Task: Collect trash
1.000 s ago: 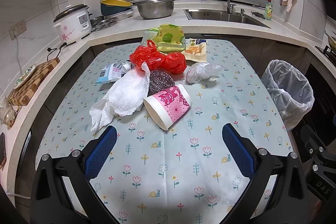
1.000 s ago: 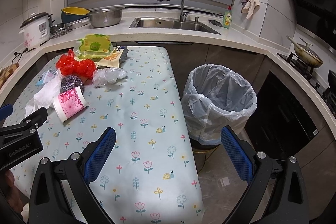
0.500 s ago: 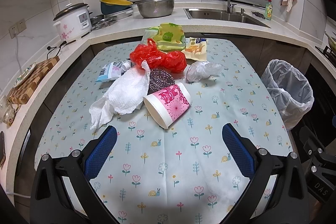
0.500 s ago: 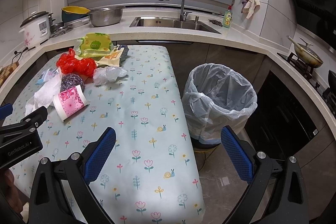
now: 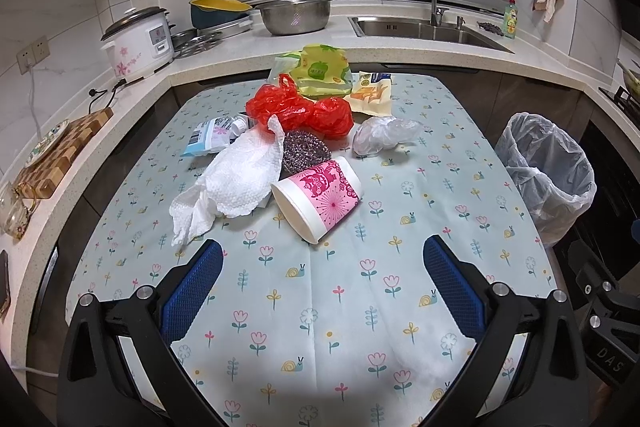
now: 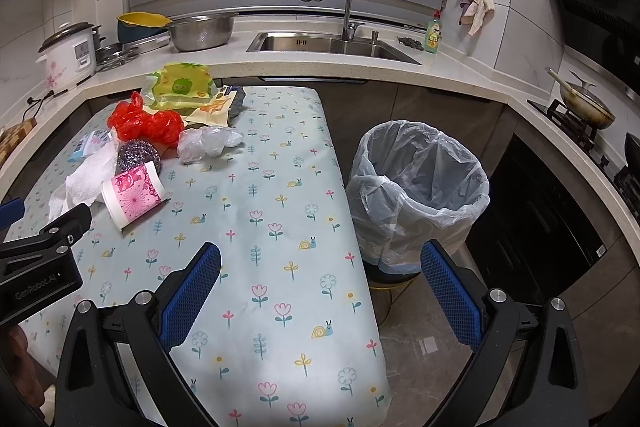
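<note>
A pile of trash lies on the flowered table [image 5: 320,307]: a pink paper cup [image 5: 318,199] on its side, a white paper towel [image 5: 236,183], a steel scourer [image 5: 304,151], a red plastic bag [image 5: 300,111], a clear plastic bag [image 5: 384,135], a blue-white wrapper [image 5: 210,139] and yellow-green packets [image 5: 320,75]. A bin with a clear liner [image 6: 416,187] stands on the floor right of the table. My left gripper [image 5: 320,291] is open and empty, just short of the cup. My right gripper [image 6: 316,291] is open and empty over the table's right edge.
A counter runs behind and to the left with a rice cooker [image 5: 138,45], a steel bowl [image 5: 294,15], a sink with tap [image 5: 424,27] and a wooden board [image 5: 64,151]. A stove with a pan [image 6: 584,103] is at the far right.
Both views have shifted slightly; the left gripper has edged a little towards the trash pile. Both grippers stay open and empty.
</note>
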The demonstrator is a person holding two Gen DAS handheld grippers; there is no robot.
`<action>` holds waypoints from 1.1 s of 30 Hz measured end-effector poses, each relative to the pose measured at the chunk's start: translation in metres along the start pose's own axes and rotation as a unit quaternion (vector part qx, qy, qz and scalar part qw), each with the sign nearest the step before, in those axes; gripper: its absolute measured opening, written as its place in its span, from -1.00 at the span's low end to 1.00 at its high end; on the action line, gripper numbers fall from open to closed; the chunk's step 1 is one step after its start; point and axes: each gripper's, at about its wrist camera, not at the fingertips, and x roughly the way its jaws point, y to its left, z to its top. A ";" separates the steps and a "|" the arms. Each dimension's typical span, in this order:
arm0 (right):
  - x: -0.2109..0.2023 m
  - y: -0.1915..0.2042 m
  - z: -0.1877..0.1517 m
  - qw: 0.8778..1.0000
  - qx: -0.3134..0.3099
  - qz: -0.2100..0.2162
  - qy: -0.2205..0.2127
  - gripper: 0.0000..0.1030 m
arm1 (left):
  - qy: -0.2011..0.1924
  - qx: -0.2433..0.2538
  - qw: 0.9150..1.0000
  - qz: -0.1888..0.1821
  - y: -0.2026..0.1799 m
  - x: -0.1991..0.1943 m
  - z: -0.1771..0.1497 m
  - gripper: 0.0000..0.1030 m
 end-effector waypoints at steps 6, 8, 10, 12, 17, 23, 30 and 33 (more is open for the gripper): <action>0.000 -0.001 -0.001 1.000 0.002 -0.001 0.000 0.87 | 0.000 0.000 1.000 -0.001 0.000 0.000 0.000 0.86; 0.000 -0.001 -0.001 1.000 0.002 -0.001 -0.001 0.87 | 0.000 0.000 1.000 0.000 -0.001 0.000 0.000 0.86; -0.001 -0.002 -0.001 1.000 0.003 -0.001 -0.001 0.87 | 0.000 0.000 1.000 0.000 -0.001 0.000 0.000 0.86; -0.001 -0.002 -0.001 1.000 0.003 0.000 -0.001 0.87 | 0.000 0.000 1.000 0.000 -0.002 0.000 0.000 0.86; -0.001 -0.002 -0.001 1.000 0.003 0.000 0.000 0.87 | 0.000 0.000 1.000 0.000 -0.001 0.000 0.000 0.86; -0.001 -0.002 -0.001 1.000 0.003 0.000 -0.001 0.87 | -0.002 -0.004 1.000 0.005 -0.006 -0.006 -0.002 0.86; -0.002 -0.002 -0.001 1.000 0.003 0.001 -0.002 0.87 | -0.002 -0.004 1.000 0.006 -0.004 -0.008 -0.002 0.86; -0.002 -0.002 -0.001 1.000 0.003 0.000 -0.002 0.87 | -0.002 -0.006 1.000 0.005 -0.003 -0.008 -0.002 0.86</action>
